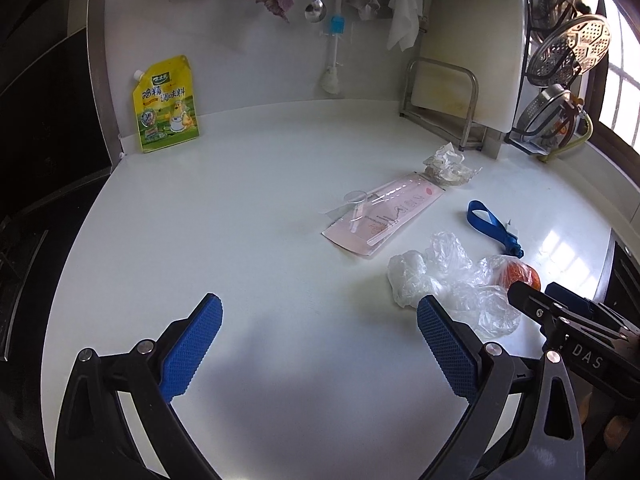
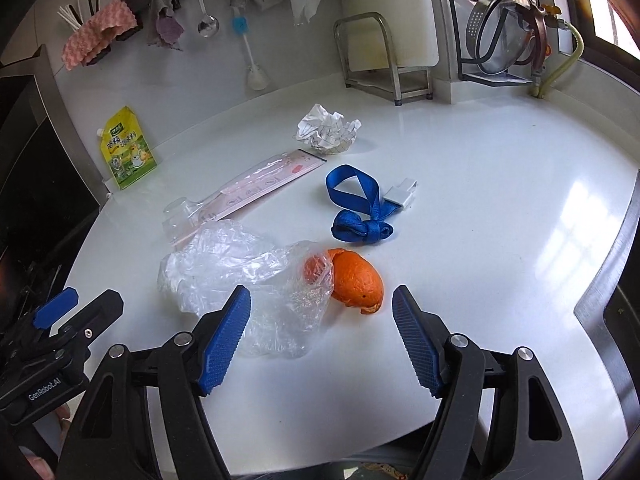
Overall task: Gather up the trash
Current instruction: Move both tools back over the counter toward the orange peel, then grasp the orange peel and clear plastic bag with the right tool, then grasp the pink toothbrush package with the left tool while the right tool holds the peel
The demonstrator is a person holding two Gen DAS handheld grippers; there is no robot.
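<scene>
Both grippers' fingers (image 1: 192, 344) (image 2: 416, 344) spread apart above the counter (image 2: 480, 200); orange peel (image 2: 356, 280) ahead.

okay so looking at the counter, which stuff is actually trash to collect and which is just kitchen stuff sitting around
Trash: orange peel, clear plastic bag, crumpled paper, pink package, blue ribbon.

Just there: yellow seasoning pouch, hanging cloths, ladle, steel rack.
</scene>
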